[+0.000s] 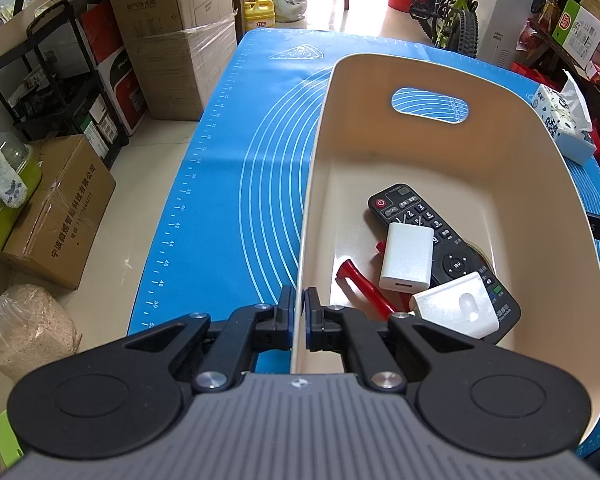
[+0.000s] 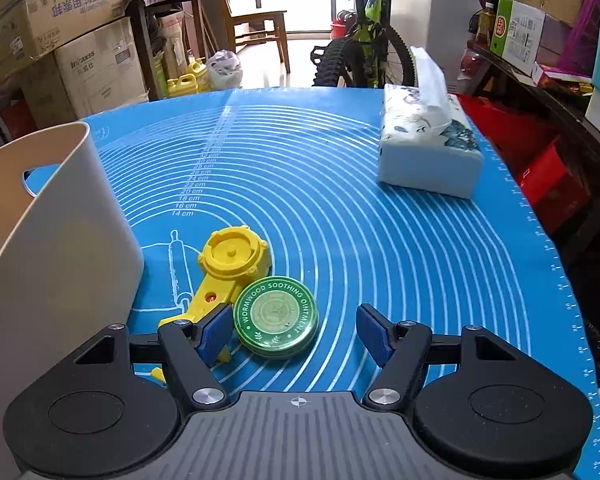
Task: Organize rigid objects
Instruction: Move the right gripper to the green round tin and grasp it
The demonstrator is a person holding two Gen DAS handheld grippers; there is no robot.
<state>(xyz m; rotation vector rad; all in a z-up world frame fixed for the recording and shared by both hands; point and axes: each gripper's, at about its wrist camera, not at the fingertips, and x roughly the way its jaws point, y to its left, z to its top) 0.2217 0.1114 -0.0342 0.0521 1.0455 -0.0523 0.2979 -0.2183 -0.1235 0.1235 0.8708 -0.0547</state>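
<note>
Left tongs (image 1: 299, 308) pinch the thin cream plastic wall of the bin (image 1: 440, 148). Inside lie a black remote (image 1: 428, 216), a white block charger (image 1: 407, 258) and a red peg (image 1: 364, 286). Right tongs (image 2: 296, 330) gape over a round green tin (image 2: 276, 322) on the blue mat (image 2: 340, 220), touching a yellow plastic tool (image 2: 230, 262).

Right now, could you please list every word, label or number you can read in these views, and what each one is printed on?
"WORMWOOD SOOTHING OINTMENT": lid of the green tin.
"14 cm" to "24 cm": scale on the blue mat.
"38" to "50": ruler along the mat's edge, left wrist view.
"1", "2", "3", "6", "9": remote control keys.
"Inkaxss", roughly: cardboard box.
Other box, tissue pack and remote print: too blurred.
</note>
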